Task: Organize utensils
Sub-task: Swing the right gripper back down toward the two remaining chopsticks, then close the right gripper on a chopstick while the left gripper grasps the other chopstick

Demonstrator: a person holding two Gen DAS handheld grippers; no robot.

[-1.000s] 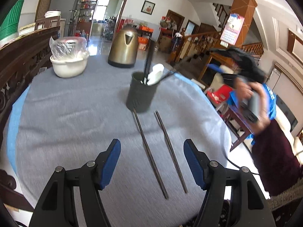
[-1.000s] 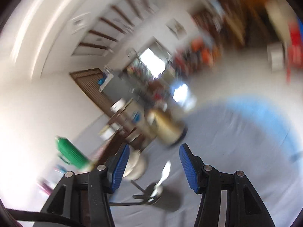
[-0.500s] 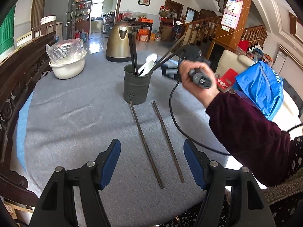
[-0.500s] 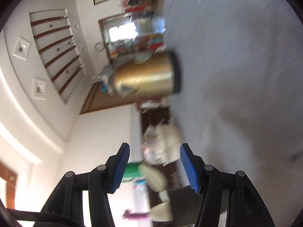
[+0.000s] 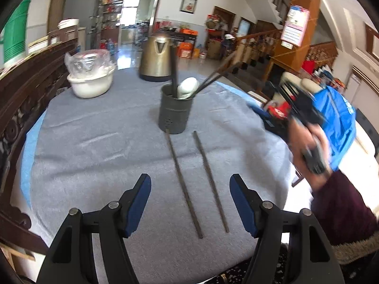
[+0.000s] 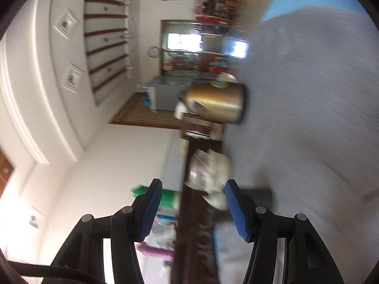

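Observation:
Two dark chopsticks (image 5: 183,184) (image 5: 210,182) lie side by side on the grey tablecloth (image 5: 99,146), in front of a dark utensil holder (image 5: 175,112). The holder has a white spoon (image 5: 188,87) and several dark sticks in it. My left gripper (image 5: 190,203) is open and empty, low over the near ends of the chopsticks. My right gripper (image 6: 193,206) is open and empty. It shows blurred in the left wrist view (image 5: 305,116), in the air off the table's right edge. Its own view is rolled sideways and blurred.
A gold kettle (image 5: 156,56) stands behind the holder, also in the right wrist view (image 6: 215,103). A white bowl with plastic wrap (image 5: 90,78) sits at the back left. A carved wooden chair back (image 5: 21,94) lines the left side. A blue bag (image 5: 336,118) lies off the right edge.
The right gripper has pulled back from above the holder to off the table's right edge, rolling as it went. The left gripper and the chopsticks have stayed put.

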